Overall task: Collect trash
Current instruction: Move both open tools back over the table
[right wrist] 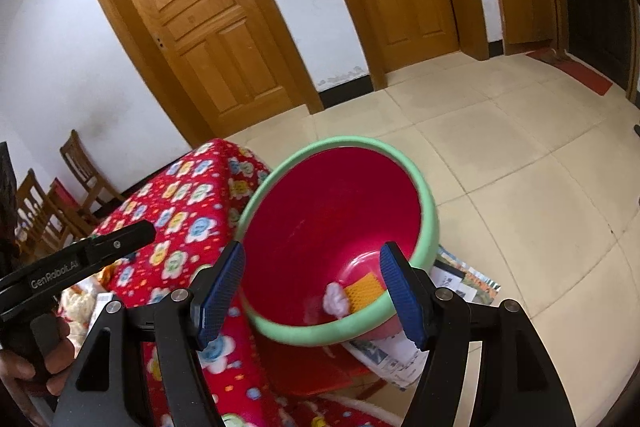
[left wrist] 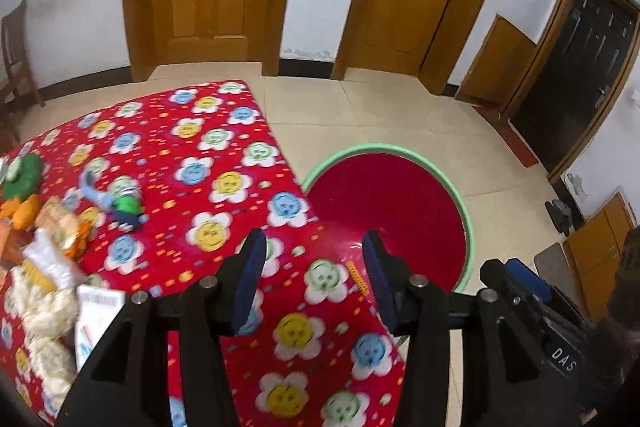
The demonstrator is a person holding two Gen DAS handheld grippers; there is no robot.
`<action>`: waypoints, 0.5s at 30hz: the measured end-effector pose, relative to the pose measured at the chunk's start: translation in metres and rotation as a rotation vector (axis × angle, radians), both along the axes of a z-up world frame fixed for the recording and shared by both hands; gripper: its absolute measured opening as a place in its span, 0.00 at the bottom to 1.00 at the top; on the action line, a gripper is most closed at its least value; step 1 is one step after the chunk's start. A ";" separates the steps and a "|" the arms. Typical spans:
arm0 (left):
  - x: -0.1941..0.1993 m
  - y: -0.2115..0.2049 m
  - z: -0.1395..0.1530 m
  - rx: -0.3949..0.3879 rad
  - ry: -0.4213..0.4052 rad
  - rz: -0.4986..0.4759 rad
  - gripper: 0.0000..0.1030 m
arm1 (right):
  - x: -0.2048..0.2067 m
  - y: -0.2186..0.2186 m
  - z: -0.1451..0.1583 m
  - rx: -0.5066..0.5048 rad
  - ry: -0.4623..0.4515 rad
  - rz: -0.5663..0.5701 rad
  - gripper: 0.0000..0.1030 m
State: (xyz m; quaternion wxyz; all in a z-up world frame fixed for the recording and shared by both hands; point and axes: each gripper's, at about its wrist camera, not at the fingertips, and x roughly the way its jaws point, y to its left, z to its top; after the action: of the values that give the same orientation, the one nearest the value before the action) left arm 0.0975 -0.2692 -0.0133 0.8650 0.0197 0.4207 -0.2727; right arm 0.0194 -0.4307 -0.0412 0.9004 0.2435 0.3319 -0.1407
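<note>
Both my tongs are empty right now: left tongs (left wrist: 314, 271) sit abt half open w/ nothing between the blue pads, over the right edge of the worktop (left wrist: 224, 147) w/ its red flowered cloth; right tongs (right wrist: 312, 291) stand wider, also holding nothing, aimed into the red bin (right wrist: 430, 227) w/ the green rim, which stands on the floor just beside that same edge. In the bin's bottom I see a white crumpled wad (right wrist: 335, 301) touching an orange ridged wrapper (right wrist: 362, 289). Remaining trash pile (left wrist: 44, 267) lies at the worktop's left edge: pale crumpled tissue-like lumps, orange snack wrappers, a white carton or card piece; hard to tell more, it's blurred. A small green-and-blue item (left wrist: 126, 205) lies apart, nearer the middle; can't say if it's trash. Handling guess: all light stuff, soft & crushable, no fragility worry. Tissue lumps squash, so pinch through the bulk, not a loose corner. Foil-ish wrappers prob slippery, so grab a crumpled fold or seam. Carton is stiffer; take it by an edge.
</note>
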 end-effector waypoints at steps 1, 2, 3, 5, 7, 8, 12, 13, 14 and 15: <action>-0.002 0.006 0.002 -0.001 -0.002 0.008 0.48 | -0.001 0.003 0.002 0.000 -0.003 0.006 0.69; -0.005 0.015 0.005 -0.003 -0.006 0.021 0.49 | -0.001 0.008 0.004 -0.002 -0.006 0.012 0.69; -0.006 0.021 0.007 -0.005 -0.009 0.030 0.49 | -0.001 0.012 0.007 -0.005 -0.009 0.019 0.69; -0.011 0.037 0.012 -0.007 -0.015 0.055 0.49 | -0.002 0.020 0.011 -0.010 -0.014 0.029 0.69; -0.014 0.051 0.015 -0.010 -0.019 0.076 0.49 | -0.004 0.030 0.015 -0.009 -0.019 0.040 0.69; -0.016 0.059 0.017 -0.011 -0.023 0.090 0.49 | -0.004 0.035 0.017 -0.009 -0.021 0.048 0.69; -0.025 0.087 0.021 -0.008 -0.031 0.126 0.49 | -0.006 0.053 0.021 -0.004 -0.023 0.074 0.69; -0.028 0.093 0.021 -0.004 -0.032 0.134 0.49 | -0.007 0.057 0.022 -0.004 -0.023 0.082 0.69; -0.029 0.100 0.021 0.000 -0.032 0.143 0.49 | -0.006 0.061 0.024 -0.005 -0.023 0.089 0.69; -0.032 0.109 0.021 0.004 -0.028 0.155 0.49 | -0.006 0.066 0.025 -0.008 -0.024 0.098 0.69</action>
State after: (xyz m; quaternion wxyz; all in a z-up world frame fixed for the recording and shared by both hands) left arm 0.0657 -0.1599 0.0075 0.8893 -0.0073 0.4092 -0.2039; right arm 0.0132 -0.3648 -0.0162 0.9110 0.2252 0.3322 -0.0949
